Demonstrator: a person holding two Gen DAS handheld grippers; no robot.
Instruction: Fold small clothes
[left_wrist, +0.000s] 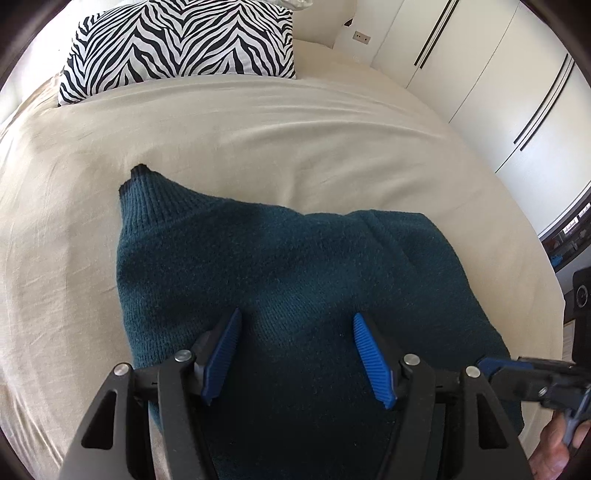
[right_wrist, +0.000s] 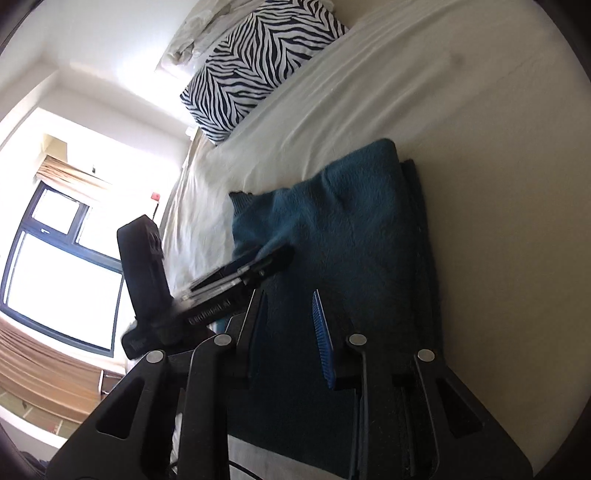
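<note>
A teal sweater (left_wrist: 295, 280) lies on the bed (left_wrist: 258, 136), already folded into a thick bundle, directly under and ahead of both tools. The left hand-held gripper (left_wrist: 297, 321) hovers over its near half with fingers spread apart and nothing between them; a ribbed cuff (left_wrist: 142, 192) pokes out ahead and to its left. The right hand-held gripper (right_wrist: 288, 299) is also parted and empty, sitting above the sweater's near edge, just right of the left one, whose body crosses the view. A pillow (left_wrist: 177, 40) rests well beyond. The fold seems to be mid-way or near its end. Next, I judge, a hand-held gripper must drop, pinch the stray cuff or a near edge, and carry it over the bundle to tidy it.
</note>
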